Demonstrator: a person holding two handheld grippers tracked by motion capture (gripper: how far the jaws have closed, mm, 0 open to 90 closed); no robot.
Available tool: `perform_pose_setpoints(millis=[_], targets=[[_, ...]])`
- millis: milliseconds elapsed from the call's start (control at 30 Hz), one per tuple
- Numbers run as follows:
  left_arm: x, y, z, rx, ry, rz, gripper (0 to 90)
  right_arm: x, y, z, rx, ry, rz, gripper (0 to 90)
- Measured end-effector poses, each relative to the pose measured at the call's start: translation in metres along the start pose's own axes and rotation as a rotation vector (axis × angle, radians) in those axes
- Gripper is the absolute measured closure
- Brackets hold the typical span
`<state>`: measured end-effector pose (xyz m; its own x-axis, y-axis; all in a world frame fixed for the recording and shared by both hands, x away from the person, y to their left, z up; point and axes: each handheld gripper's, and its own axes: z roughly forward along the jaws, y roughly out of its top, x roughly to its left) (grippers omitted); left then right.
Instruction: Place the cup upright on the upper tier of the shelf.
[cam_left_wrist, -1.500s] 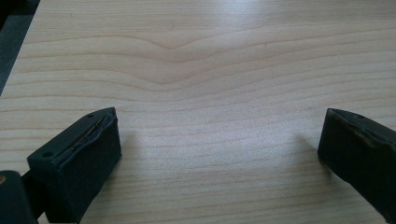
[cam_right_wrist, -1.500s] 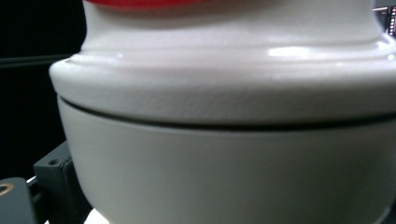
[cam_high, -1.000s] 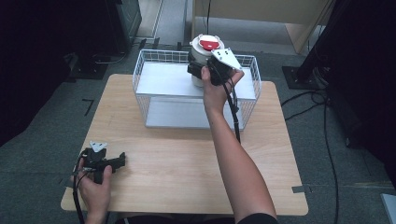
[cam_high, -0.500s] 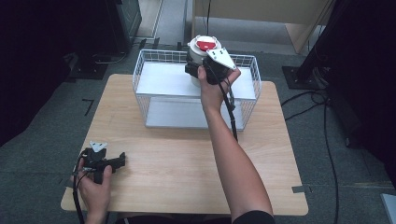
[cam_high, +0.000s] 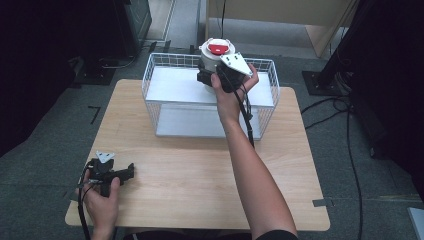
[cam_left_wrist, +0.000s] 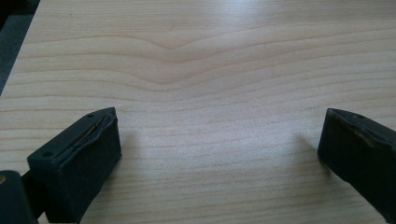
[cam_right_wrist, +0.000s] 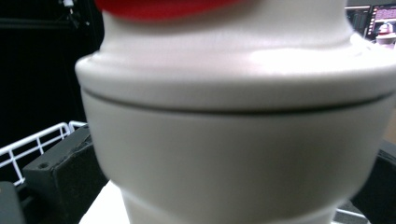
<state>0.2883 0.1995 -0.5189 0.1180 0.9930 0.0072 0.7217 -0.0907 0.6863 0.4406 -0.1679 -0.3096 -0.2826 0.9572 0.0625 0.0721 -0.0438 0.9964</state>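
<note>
A white round container with a red top is at the far rim of the white wire basket. My right gripper is shut on its body, one jaw on each side. In the right gripper view the container looms close and blurred between the two black jaws, and its base is hidden. At the table's front left, my left gripper lies low on the wood. In the left gripper view that gripper is open, with only bare wood between the jaws.
The wire basket has a white shelf inside and stands on the far half of the wooden table. Cables trail on the grey floor at the right. Dark equipment stands beyond the table's far left corner.
My right gripper and the container have shifted slightly up and away, toward the basket's far rim. The left gripper has stayed put.
</note>
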Motion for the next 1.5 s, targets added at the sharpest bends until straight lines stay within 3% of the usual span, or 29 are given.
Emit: perform_pose_setpoints(millis=[400,600,1100,1500], targets=[[0.000,0.000,0.000,0.001,0.001,0.002,0.0,-0.003,-0.012,-0.018,0.007,0.028,0.019,0.0],[0.000,0.000,0.000,0.002,0.001,0.004,0.0,-0.005,-0.022,-0.031,0.023,0.038,0.000,0.0],[0.000,0.000,0.000,0.001,0.001,0.004,0.0,-0.011,-0.045,-0.076,0.016,0.076,-0.012,0.0],[0.000,0.000,0.000,0.003,0.001,0.005,0.0,-0.023,-0.072,-0.108,0.034,0.060,-0.055,0.0]])
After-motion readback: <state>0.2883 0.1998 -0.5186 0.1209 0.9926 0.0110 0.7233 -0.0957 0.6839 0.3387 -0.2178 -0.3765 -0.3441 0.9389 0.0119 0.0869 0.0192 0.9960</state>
